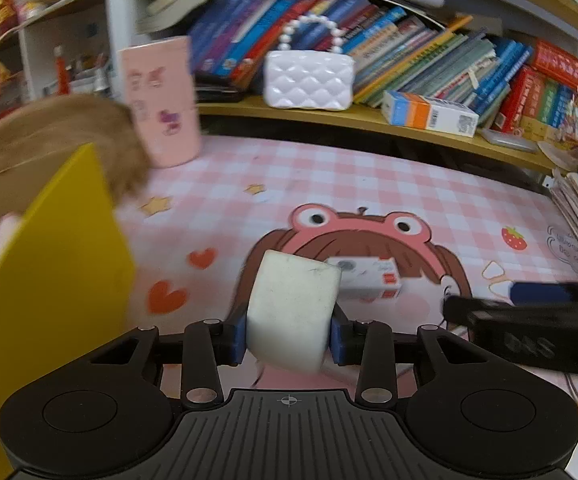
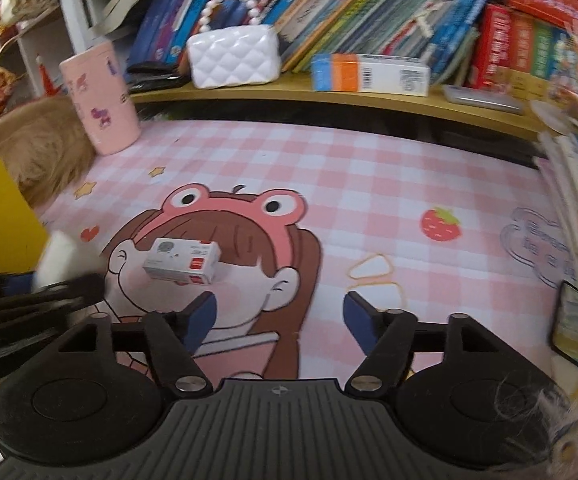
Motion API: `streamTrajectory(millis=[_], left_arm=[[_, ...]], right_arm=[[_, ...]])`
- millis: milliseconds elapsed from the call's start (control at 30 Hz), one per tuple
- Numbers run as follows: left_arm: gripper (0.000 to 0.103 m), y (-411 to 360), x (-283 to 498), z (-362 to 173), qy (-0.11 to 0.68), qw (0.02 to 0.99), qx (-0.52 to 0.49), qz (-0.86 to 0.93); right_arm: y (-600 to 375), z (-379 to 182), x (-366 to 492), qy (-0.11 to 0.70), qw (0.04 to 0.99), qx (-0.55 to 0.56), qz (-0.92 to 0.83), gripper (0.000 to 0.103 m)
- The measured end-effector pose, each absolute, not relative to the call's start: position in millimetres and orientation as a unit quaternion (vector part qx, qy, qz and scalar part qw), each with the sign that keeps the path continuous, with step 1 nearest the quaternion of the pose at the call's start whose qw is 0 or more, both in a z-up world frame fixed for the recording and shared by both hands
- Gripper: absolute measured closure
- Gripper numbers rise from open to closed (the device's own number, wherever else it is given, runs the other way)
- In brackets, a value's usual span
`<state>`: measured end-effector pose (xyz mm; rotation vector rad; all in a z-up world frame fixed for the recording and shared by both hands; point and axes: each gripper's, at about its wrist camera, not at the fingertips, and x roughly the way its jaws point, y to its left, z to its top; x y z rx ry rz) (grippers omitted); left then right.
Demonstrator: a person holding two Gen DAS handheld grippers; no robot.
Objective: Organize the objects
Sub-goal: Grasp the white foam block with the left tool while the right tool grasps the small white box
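Observation:
My left gripper (image 1: 289,330) is shut on a white eraser block (image 1: 293,312) and holds it above the pink checked desk mat (image 1: 369,184). The eraser also shows at the left of the right wrist view (image 2: 63,258). A small white and red box (image 1: 373,280) lies on the mat just beyond it; it also shows in the right wrist view (image 2: 183,260). My right gripper (image 2: 281,316) is open and empty, its blue pads (image 2: 203,316) a little nearer than the box. The right gripper shows blurred at the right of the left wrist view (image 1: 529,320).
A pink cup (image 1: 161,100) stands at the back left. A yellow board (image 1: 45,300) rises at the left. A white quilted purse (image 1: 309,80) and an orange-blue box (image 1: 429,114) sit on the shelf under rows of books. Rubber bands (image 2: 373,270) and a phone (image 2: 575,330) lie right.

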<state>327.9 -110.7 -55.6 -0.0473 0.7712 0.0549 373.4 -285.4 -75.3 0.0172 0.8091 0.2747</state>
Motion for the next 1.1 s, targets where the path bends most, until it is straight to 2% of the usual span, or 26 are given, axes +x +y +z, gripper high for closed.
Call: streamTrajectory(millis=[167,800,900,933,967,1033,1100], left_arm=[[0.067,-96,302,-47,0.393,0.918,-0.044,0.028],[0.067,-91,257,-25,0.394,0.918,-0.036,0.028],[0.067,-90,251,-25,0.398,0.916,-0.041,0.031],[0.067,-89,249,-25,0.400,0.915,-0.046,0.032],[0.067,-88,247,-25,0.401,0.914,-0.051,0.033],[0.067,-88,244,-24,0.401,0.913,-0.058,0.034],[0.067,-87,240,-23,0.400,0.914,-0.058,0.034]], right_arm=[[-272,-86,382,0.386,0.911,-0.007,0.147,0.023],[-213,-101,384,0.342,0.919,-0.042,0.195,0.023],[-203,-103,390,0.337,0.921,-0.043,0.193,0.026],[-200,-104,391,0.335,0.922,-0.050,0.188,0.029],[-197,-105,392,0.332,0.923,-0.062,0.182,0.038],[-198,-106,391,0.323,0.927,-0.070,0.179,0.048],[-199,-104,392,0.323,0.927,-0.073,0.177,0.048]])
